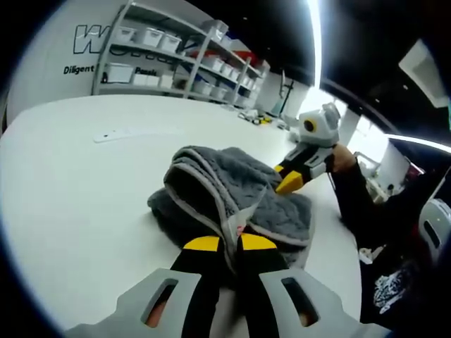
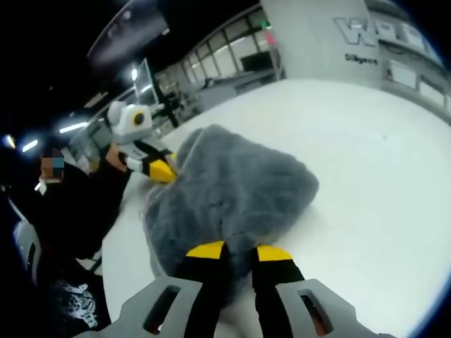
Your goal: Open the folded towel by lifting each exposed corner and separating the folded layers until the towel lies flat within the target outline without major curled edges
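Towel [image 1: 232, 193], grey and plush with a lighter stitched hem, lies bunched and still folded on the white worktop [image 1: 77, 190]. In the left gripper view, the left gripper [image 1: 230, 244] rises from the bottom edge; its black jaws with yellow tips are closed on a hemmed edge of the towel, which is drawn up between them, with a small label showing just at the tips. Further right in this view, the right gripper [image 1: 290, 182] reaches in, held by a hand [image 1: 343, 158] in a dark sleeve, with its yellow tip touching the far side of the towel. A shelving rack [image 1: 183, 60] carrying white bins stands beyond the worktop against a wall bearing lettering. In the right gripper view, the left gripper [image 2: 163, 171] appears at the left, at the far edge of the towel [image 2: 232, 193], beside a person in dark clothing. The towel forms a raised grey mound across the centre of this view. The right gripper [image 2: 238, 252] rises from the bottom edge; its jaws stand narrowly apart with towel fabric pinched between the yellow tips. The worktop [image 2: 373, 162] extends to the right.
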The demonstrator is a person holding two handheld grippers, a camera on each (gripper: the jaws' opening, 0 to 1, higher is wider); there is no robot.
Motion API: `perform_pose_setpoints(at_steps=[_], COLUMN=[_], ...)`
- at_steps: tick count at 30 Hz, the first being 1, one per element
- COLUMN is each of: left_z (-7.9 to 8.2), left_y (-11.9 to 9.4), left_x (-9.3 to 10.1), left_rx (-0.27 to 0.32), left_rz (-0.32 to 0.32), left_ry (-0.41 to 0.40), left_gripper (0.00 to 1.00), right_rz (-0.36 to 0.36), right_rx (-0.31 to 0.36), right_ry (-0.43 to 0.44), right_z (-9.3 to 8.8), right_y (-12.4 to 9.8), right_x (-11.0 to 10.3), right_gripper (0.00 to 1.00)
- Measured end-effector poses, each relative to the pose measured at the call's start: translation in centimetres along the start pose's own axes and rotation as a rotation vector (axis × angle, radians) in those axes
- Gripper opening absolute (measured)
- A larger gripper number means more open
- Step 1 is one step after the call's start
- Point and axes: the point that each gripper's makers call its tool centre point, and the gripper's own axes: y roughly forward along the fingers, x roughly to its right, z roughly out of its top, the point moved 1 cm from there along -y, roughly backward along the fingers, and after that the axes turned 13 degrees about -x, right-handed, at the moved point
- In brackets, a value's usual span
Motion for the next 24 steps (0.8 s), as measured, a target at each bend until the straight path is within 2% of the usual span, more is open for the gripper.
perform_pose_setpoints(at_steps=[13, 17, 19, 21, 22, 23, 24], left_z=[-0.1, 0.1, 0.1, 0.4, 0.8, 1.4, 1.7], left_y=[0.2, -0.1, -0.3, -0.7, -1.0, -1.4, -1.8], left_x=[0.3, 0.1, 0.8, 1.2, 1.1, 0.6, 0.5], left_rx=[0.013, 0.051, 0.075, 0.117, 0.140, 0.174, 0.194], left_rz=[0.023, 0.060, 0.031, 0.020, 0.036, 0.078, 0.098], left_ry=[0.050, 0.110, 0.167, 0.194, 0.212, 0.225, 0.227], left_gripper=[0.06, 0.14, 0.34, 0.60, 0.69, 0.76, 0.85], right_rz=[-0.006, 0.015, 0.001, 0.004, 0.007, -0.014, -0.036], right_rx=[0.004, 0.036, 0.076, 0.121, 0.143, 0.206, 0.241], right_ry=[-0.009, -0.039, -0.092, -0.103, -0.100, -0.108, -0.122], right_z=[-0.1, 0.4, 0.7, 1.0, 1.2, 2.1, 2.5], right_y=[0.1, -0.4, -0.9, -1.8, -2.1, -2.8, -3.3], right_x=[-0.1, -0.1, 0.2, 0.3, 0.4, 0.9, 1.2], right_gripper=[0.12, 0.13, 0.18, 0.25, 0.32, 0.47, 0.60])
